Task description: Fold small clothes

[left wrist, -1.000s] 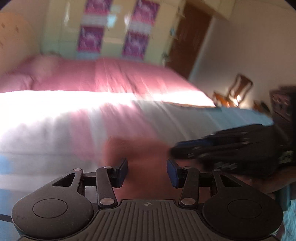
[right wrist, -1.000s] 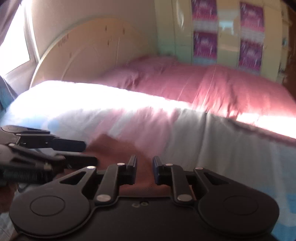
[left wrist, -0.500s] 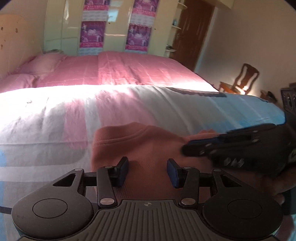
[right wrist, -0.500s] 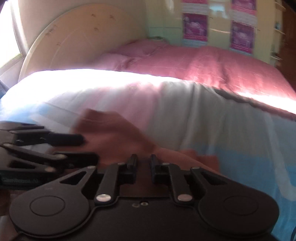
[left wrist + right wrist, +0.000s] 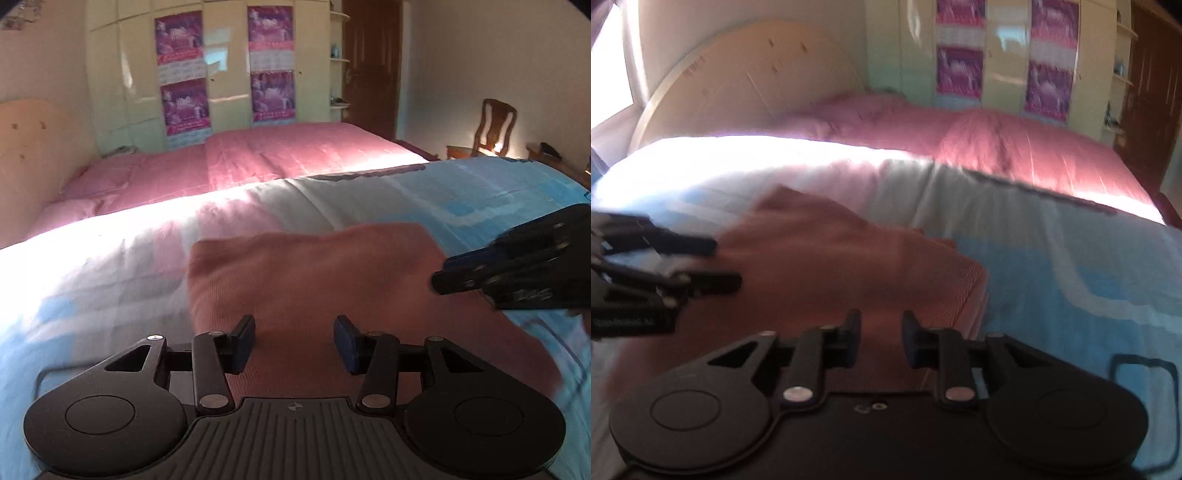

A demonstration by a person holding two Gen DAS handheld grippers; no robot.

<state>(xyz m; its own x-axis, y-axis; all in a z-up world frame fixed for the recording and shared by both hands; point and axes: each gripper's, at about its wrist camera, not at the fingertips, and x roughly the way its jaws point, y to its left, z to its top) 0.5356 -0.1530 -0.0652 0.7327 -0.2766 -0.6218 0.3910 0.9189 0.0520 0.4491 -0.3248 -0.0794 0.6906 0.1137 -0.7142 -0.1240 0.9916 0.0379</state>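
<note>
A small salmon-pink garment (image 5: pixel 314 280) lies folded flat on the blue and white bedspread (image 5: pixel 110 266). It also shows in the right wrist view (image 5: pixel 827 266). My left gripper (image 5: pixel 294 341) is open and empty just above the garment's near edge. My right gripper (image 5: pixel 881 341) is open with a narrower gap, empty, above the garment's near right part. The right gripper shows from the side in the left wrist view (image 5: pixel 517 266), at the garment's right edge. The left gripper shows in the right wrist view (image 5: pixel 665 273), at the garment's left.
A second bed with pink covers (image 5: pixel 280 155) lies beyond. A cream wardrobe with purple posters (image 5: pixel 225 74) stands behind it, a brown door (image 5: pixel 373 62) to its right. A wooden chair (image 5: pixel 491 129) stands at the far right. A curved headboard (image 5: pixel 746 92) is at the left.
Both grippers have drawn back and risen from the garment. The right gripper's jaws have opened from nearly shut. The garment now lies spread wider and flat.
</note>
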